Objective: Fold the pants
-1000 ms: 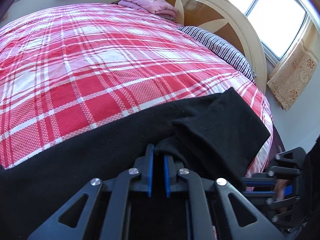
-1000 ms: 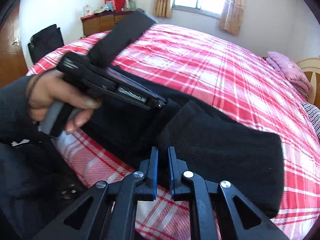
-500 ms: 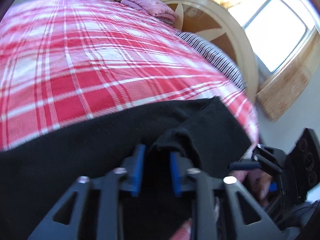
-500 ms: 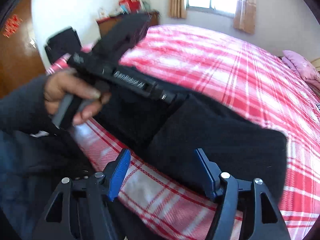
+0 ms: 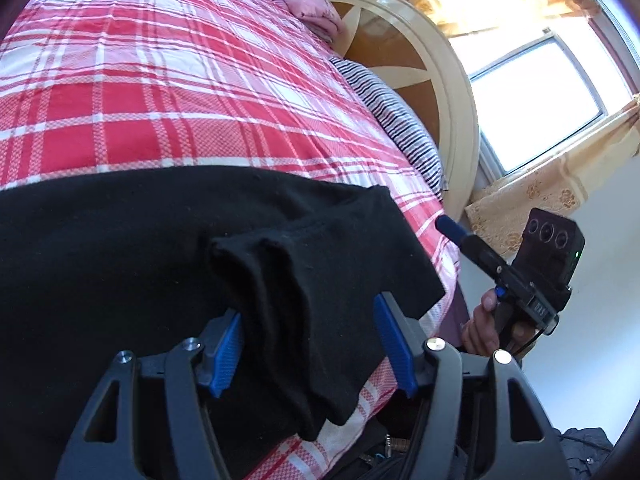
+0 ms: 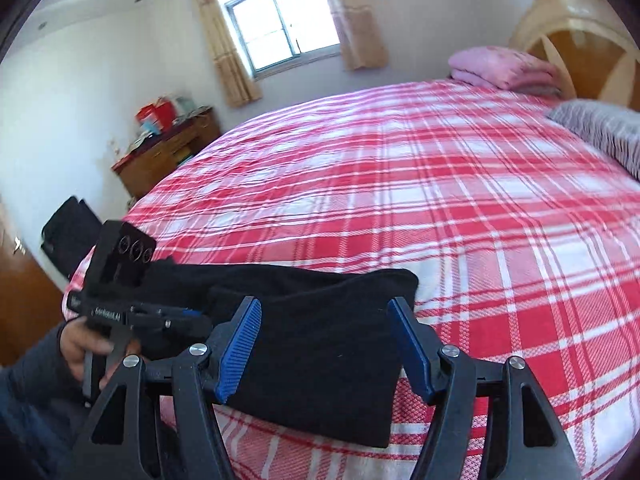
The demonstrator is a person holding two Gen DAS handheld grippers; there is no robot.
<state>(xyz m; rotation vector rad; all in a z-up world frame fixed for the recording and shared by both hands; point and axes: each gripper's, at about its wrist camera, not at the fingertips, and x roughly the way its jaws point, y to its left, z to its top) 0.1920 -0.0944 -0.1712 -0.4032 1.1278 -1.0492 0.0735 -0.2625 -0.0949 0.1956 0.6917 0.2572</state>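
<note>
The black pants (image 5: 120, 248) are left folded at the near edge of the bed (image 5: 160, 80), so the left gripper (image 5: 308, 344) is being opened around a raised fold while the right gripper (image 6: 324, 352) is held open, empty.
</note>
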